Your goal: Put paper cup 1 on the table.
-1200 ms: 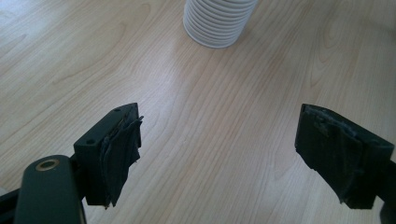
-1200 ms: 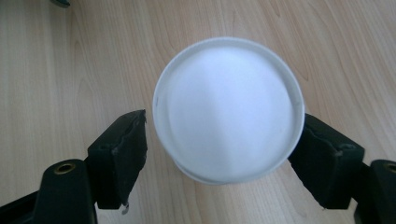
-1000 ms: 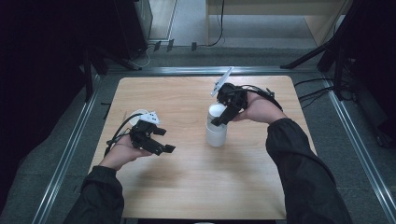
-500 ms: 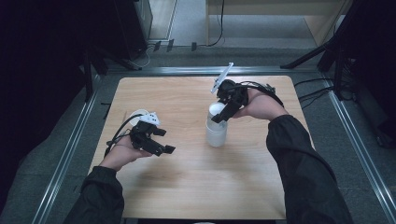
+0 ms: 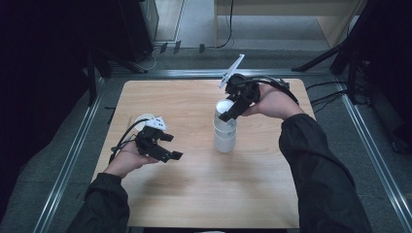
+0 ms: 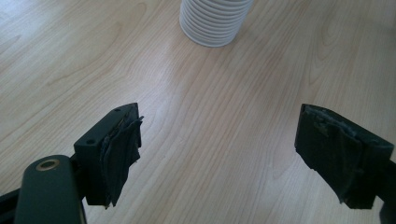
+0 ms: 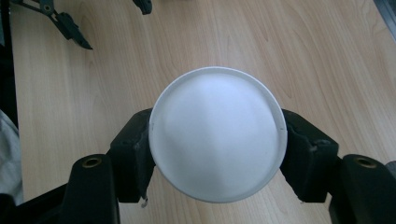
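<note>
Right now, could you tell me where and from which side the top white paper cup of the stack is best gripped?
Grip the top white paper cup just below its rolled rim, coming from above with one jaw on each side of its round wall. It stands upright, mouth up, nested in the ribbed white cup stack, so only that upper band is exposed. The right claw already clamps it this way.

High view: table evenly lit from overhead, surroundings near black from 7 to 11 o'clock, slightly soft. Both gripper views bright; sheen on wood toward 12 o'clock, white cup almost blown out, near jaws soft.
</note>
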